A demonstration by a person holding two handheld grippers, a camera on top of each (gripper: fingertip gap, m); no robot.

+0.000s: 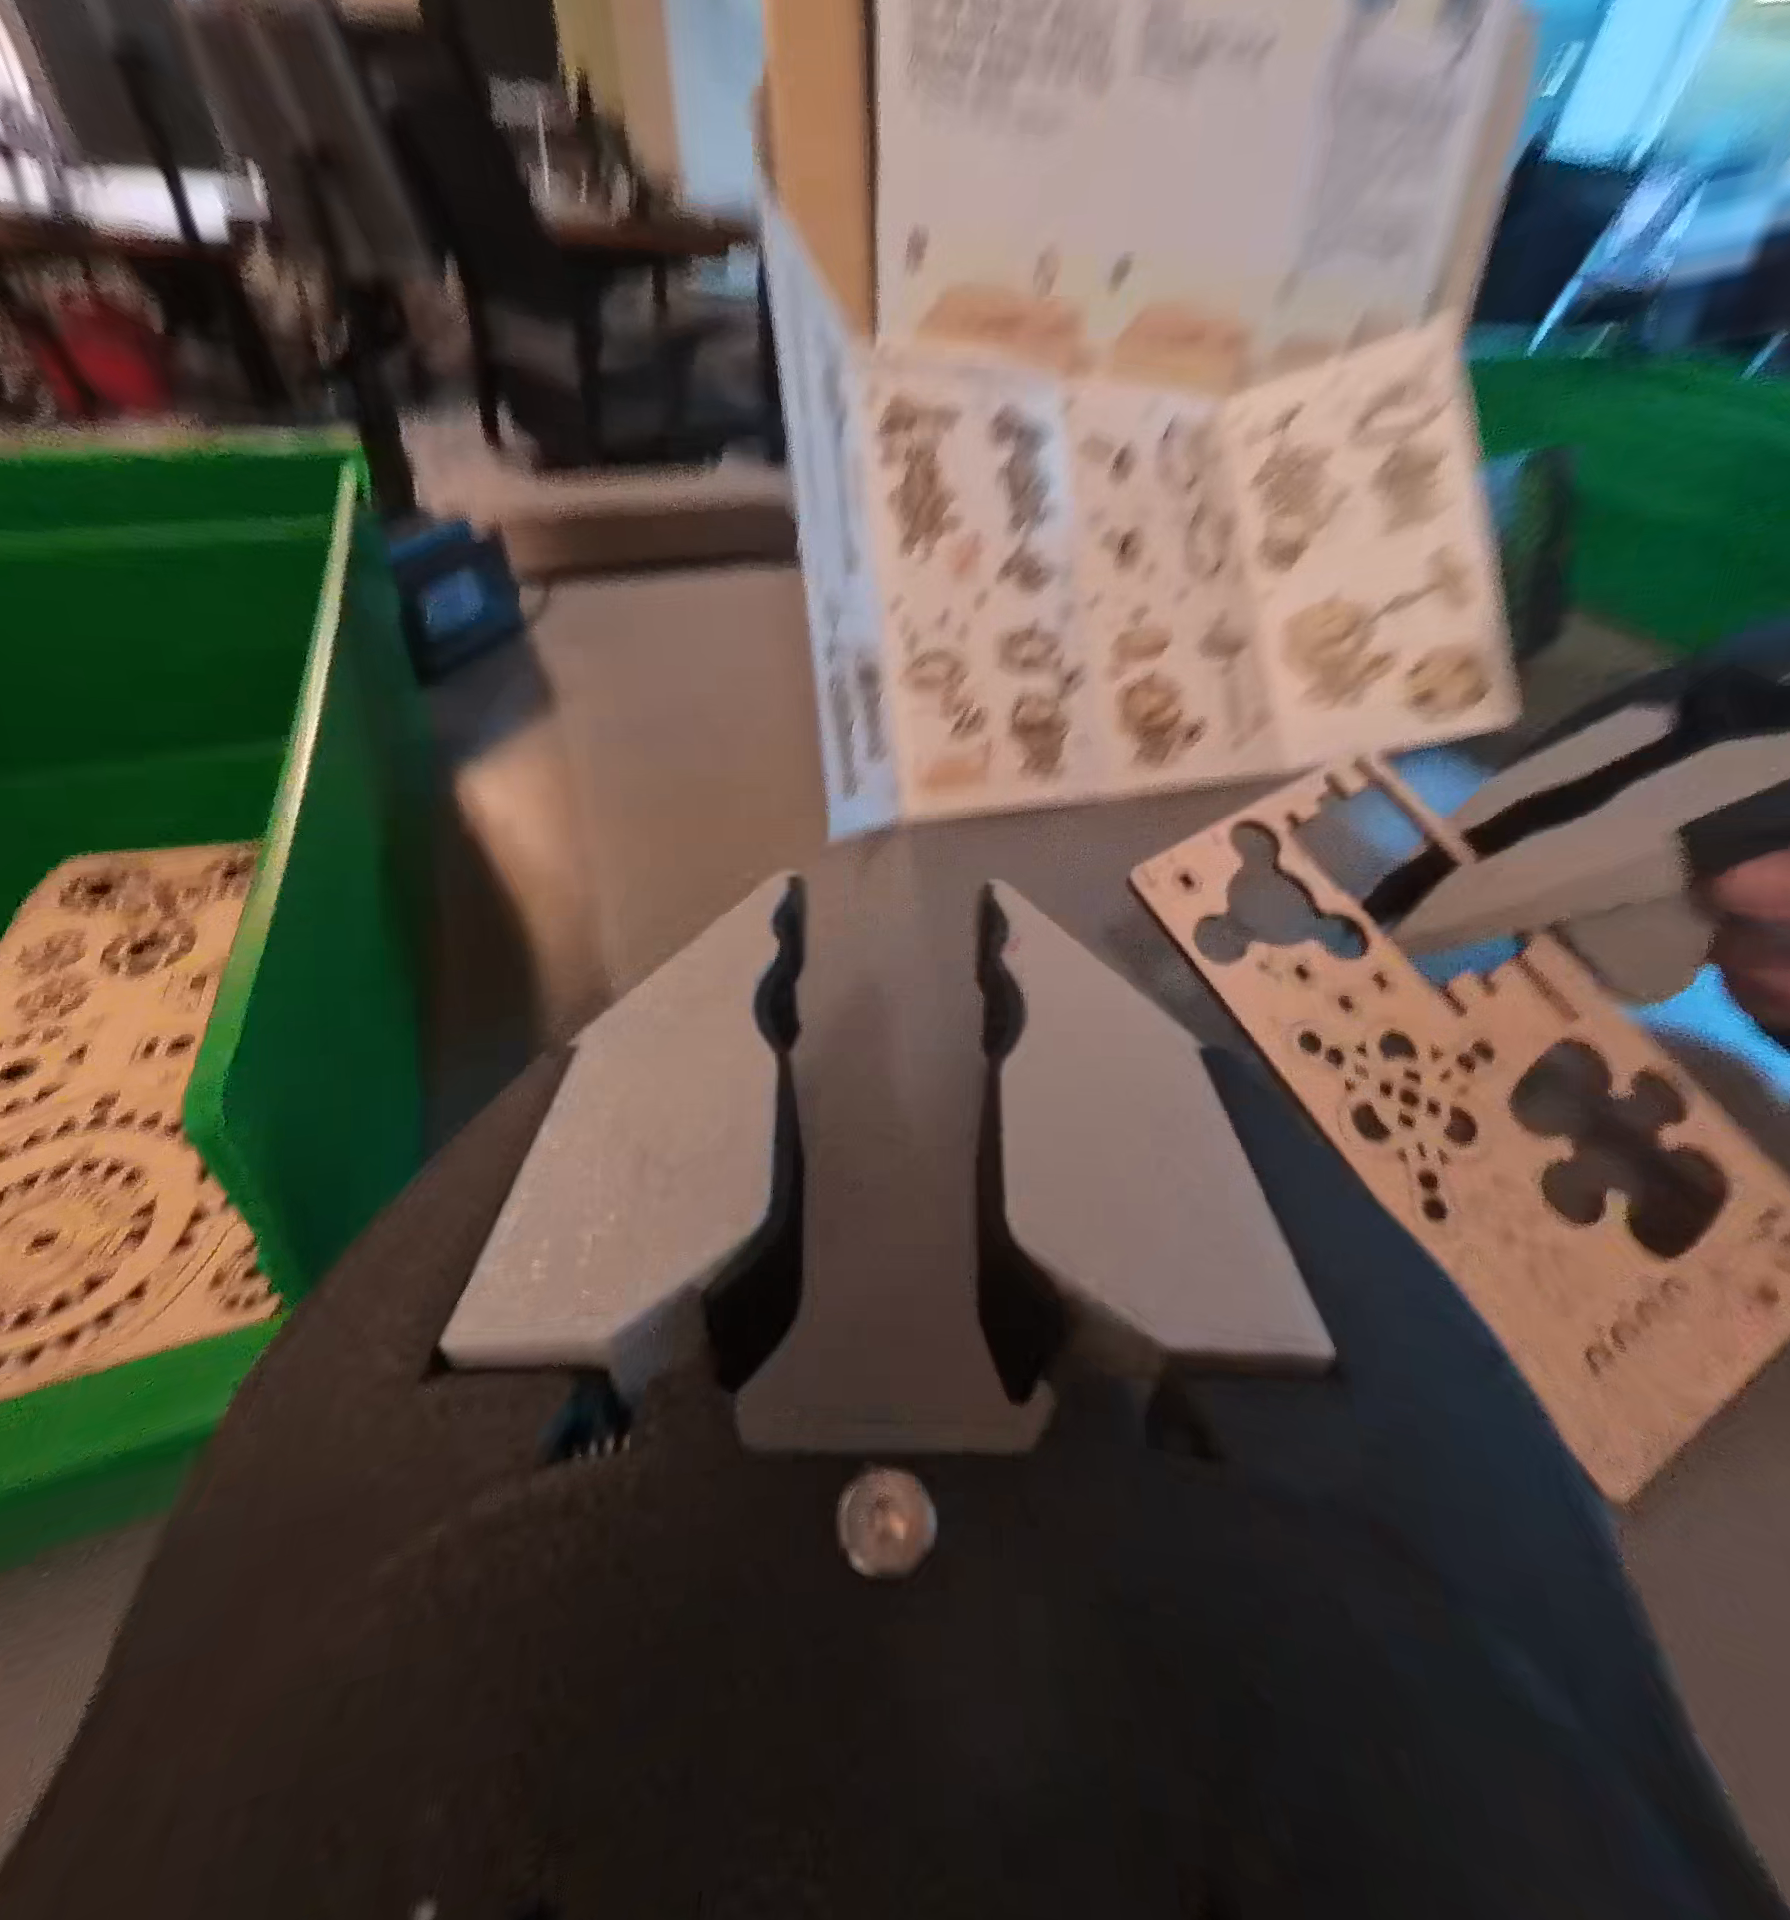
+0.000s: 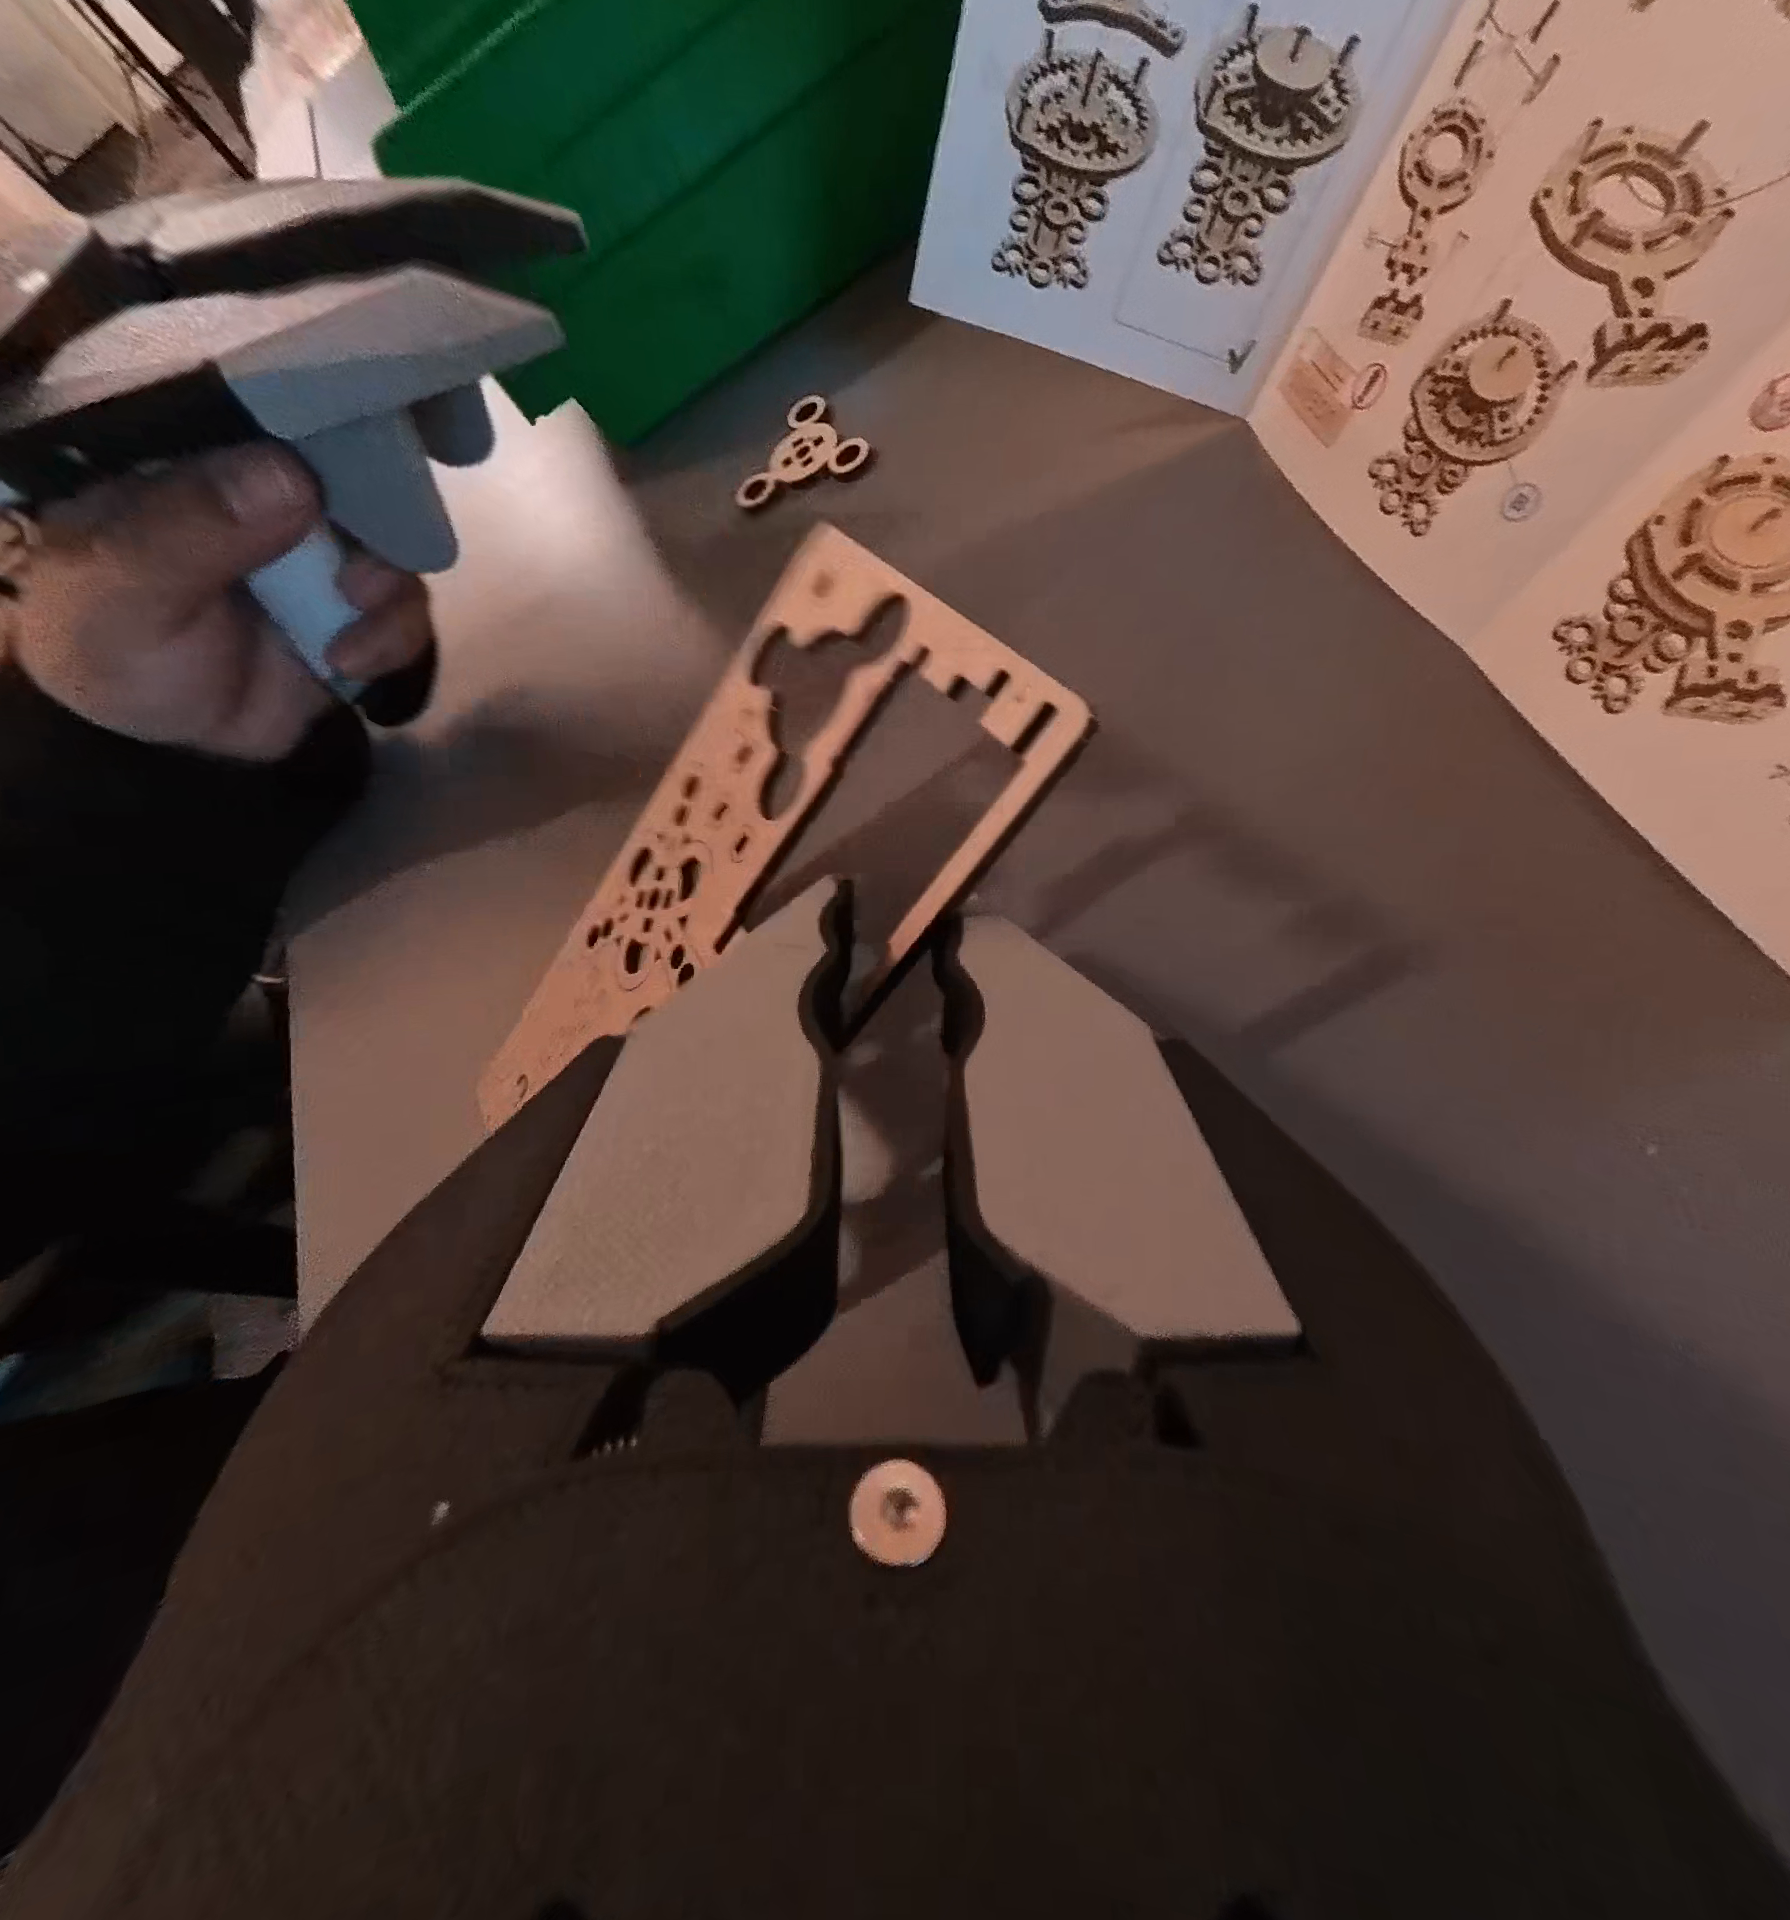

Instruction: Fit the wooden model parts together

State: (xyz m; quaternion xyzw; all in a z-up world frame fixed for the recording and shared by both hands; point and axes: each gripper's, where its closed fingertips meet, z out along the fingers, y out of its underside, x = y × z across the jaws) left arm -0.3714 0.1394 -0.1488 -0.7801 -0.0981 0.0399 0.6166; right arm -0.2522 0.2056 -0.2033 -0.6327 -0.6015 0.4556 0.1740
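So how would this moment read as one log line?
left gripper: open, empty | right gripper: at wooden sheet edge, grip unclear | loose part: on table, untouched

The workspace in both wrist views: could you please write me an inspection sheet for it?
Surface: grey table, bare where visible.
Job's things: cut-out wooden sheet lies on the table; small loose wooden piece lies beyond it; gear sheet sits in the green bin.
Clutter: folded instruction sheet stands upright behind the work.
Grippers: left tongs open and empty, held by a hand; right tongs straddle the cut-out sheet's edge, and it is unclear whether they clamp it.
Cables: nothing seen.
Surroundings: blurred dark furniture behind.
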